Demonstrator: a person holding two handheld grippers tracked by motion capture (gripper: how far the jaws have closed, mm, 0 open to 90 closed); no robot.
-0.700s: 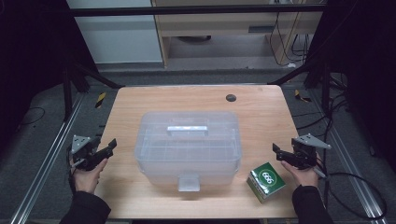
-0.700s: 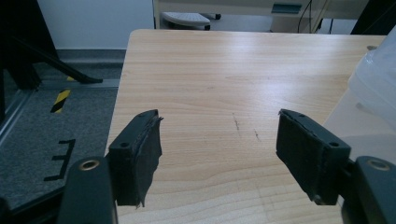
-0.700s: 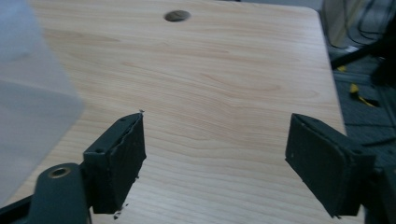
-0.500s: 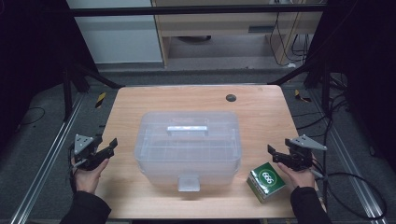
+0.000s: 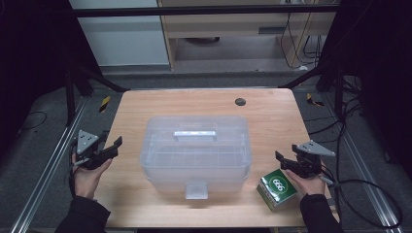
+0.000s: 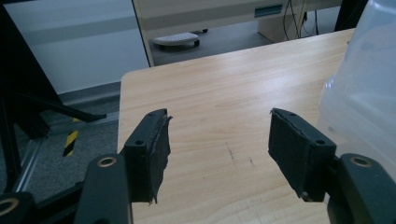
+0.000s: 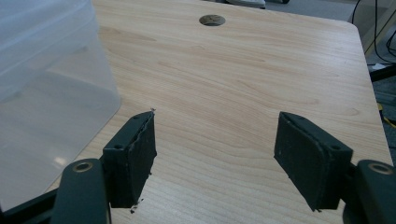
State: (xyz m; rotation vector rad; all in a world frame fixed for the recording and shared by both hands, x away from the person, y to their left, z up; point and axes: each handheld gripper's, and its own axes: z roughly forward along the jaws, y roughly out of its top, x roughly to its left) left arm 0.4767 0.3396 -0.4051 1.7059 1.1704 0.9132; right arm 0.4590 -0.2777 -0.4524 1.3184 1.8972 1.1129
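Beside the clear box (image 5: 195,148), both grippers' fingers (image 6: 149,144) (image 7: 133,154) stand apart, holding and touching nothing.

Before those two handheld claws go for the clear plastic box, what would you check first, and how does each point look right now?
1. Left gripper open with nothing between its jaws: ok.
2. Right gripper open and holding nothing: ok.
3. Lid on the clear box, white latch facing the person: ok; whether it is locked, cannot tell.
4. Bare table between each gripper and the box: ok.
5. Green carton close under the right gripper, could get bumped: not ok.
6. What the box holds: cannot tell.
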